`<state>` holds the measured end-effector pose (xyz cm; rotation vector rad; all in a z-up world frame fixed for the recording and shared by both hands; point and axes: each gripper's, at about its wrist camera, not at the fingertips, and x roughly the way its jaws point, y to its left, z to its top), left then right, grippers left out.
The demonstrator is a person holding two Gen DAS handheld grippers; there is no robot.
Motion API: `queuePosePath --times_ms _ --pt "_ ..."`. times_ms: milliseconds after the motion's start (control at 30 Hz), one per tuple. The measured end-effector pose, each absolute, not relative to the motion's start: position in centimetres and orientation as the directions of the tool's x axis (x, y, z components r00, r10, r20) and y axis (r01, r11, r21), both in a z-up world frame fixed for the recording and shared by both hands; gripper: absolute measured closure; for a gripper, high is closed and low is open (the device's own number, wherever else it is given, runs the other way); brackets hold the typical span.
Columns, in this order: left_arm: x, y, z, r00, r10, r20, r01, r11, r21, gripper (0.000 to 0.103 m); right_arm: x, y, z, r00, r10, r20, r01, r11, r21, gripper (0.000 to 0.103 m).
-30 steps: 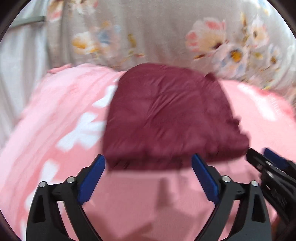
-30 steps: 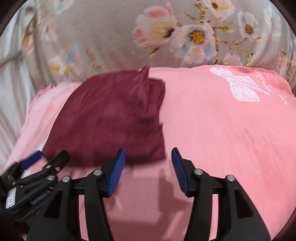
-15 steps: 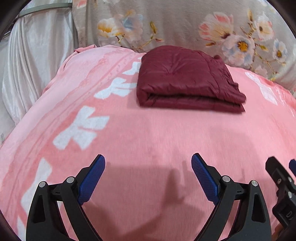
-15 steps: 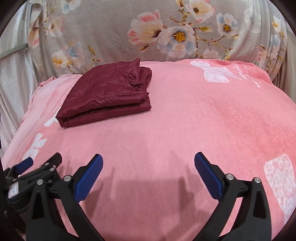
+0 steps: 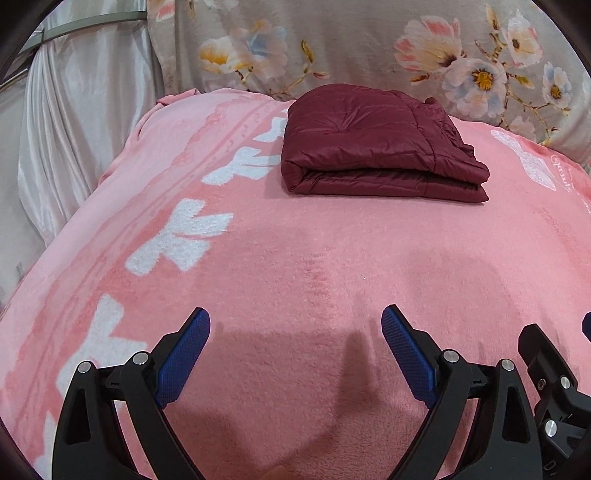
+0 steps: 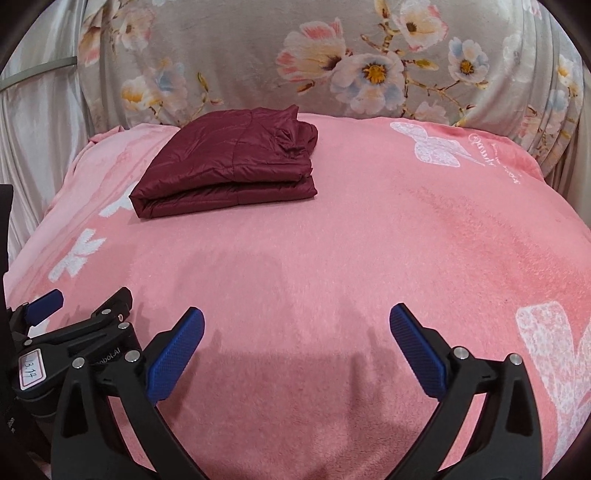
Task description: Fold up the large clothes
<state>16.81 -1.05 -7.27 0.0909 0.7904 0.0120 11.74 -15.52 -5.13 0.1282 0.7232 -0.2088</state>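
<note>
A dark red puffy jacket [image 5: 376,144] [image 6: 232,166] lies folded into a flat rectangular bundle at the far end of the pink blanket [image 5: 295,266] [image 6: 369,240]. My left gripper [image 5: 295,325] hangs over the near part of the blanket, well short of the jacket, jaws wide apart with nothing between them. My right gripper [image 6: 295,325] is likewise wide open and empty, at the same distance from the jacket. Each gripper shows in the other's view: the right one [image 5: 554,384] at the lower right edge, the left one [image 6: 74,332] at the lower left.
A grey floral-print cloth [image 5: 351,48] [image 6: 332,62] rises behind the blanket. Pale satin drapery [image 5: 85,122] hangs on the left, with a thin grey rail [image 5: 92,22] above it. White bow shapes [image 5: 184,236] mark the blanket.
Both grippers have drawn back from the folded jacket, which lay right at their fingertips and now rests far ahead. The right jaws have spread from partly open to wide open.
</note>
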Motion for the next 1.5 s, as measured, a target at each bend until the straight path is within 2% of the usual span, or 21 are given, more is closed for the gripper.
queuePosePath --times_ms 1500 --pt "16.73 -1.49 -7.33 0.706 0.069 -0.705 0.013 0.994 0.110 0.012 11.64 -15.60 -5.13 0.727 -0.146 -0.671 0.242 0.969 0.052 0.005"
